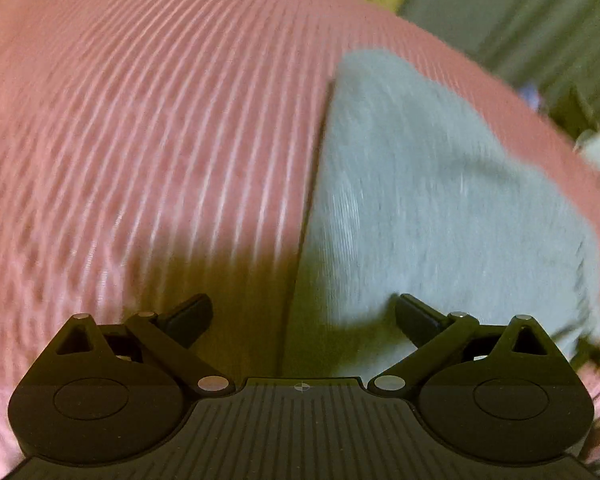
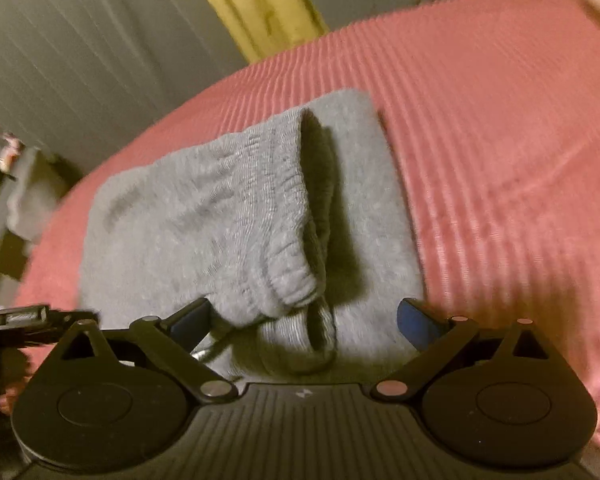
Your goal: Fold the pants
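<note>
While both tongs (image 1: pixel 304 316) (image 2: pixel 306 320) gape empty, they hover over grey pants (image 2: pixel 240 216).

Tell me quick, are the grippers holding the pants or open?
Left gripper: open, holding nothing, by the edge of the grey pants.
Right gripper: open, holding nothing, over the waistband.

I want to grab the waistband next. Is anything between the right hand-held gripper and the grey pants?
Nothing visible. The right hand-held gripper is open right over the grey pants, the elastic waistband lying between its fingers on the pink ribbed cover.
</note>
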A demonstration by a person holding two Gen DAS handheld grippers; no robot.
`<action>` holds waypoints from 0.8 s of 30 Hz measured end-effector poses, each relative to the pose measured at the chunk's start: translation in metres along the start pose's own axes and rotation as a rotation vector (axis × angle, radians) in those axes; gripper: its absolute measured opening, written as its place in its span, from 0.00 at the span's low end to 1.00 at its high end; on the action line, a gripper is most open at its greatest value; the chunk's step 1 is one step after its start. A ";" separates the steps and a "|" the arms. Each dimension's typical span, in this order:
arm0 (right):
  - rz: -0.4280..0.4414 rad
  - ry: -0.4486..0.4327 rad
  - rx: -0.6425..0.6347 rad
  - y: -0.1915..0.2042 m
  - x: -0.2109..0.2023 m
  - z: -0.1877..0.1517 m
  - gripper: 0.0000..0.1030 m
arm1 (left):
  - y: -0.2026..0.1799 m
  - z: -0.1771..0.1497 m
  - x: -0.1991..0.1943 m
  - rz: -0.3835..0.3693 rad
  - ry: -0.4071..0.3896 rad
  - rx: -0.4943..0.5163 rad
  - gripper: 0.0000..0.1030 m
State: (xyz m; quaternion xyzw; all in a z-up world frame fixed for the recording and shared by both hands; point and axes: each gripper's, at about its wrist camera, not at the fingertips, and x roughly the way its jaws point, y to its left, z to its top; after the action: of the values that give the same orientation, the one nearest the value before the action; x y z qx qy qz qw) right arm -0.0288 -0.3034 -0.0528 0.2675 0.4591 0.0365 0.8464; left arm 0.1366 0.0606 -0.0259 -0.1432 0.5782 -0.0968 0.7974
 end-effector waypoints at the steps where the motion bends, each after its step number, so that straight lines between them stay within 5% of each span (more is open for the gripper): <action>1: 0.027 0.015 0.005 -0.005 0.004 0.006 0.96 | 0.006 0.006 0.001 -0.056 0.009 -0.043 0.99; 5: 0.156 0.079 0.009 -0.021 0.015 0.029 0.96 | 0.022 0.028 0.007 -0.197 0.013 -0.090 0.99; 10: 0.296 0.076 0.123 -0.058 0.015 0.054 0.96 | 0.025 0.042 0.022 -0.240 0.048 -0.037 0.99; 15: 0.279 0.095 0.194 -0.099 0.031 0.062 0.96 | 0.022 0.036 0.027 -0.297 0.046 0.018 0.99; 24: 0.479 0.134 0.150 -0.090 0.062 0.055 0.96 | -0.007 0.040 0.037 -0.350 0.058 0.174 0.99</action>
State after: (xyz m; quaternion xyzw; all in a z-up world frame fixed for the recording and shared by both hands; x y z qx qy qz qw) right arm 0.0340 -0.3844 -0.1193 0.4274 0.4393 0.2194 0.7591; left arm 0.1859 0.0472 -0.0448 -0.1695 0.5566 -0.2875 0.7608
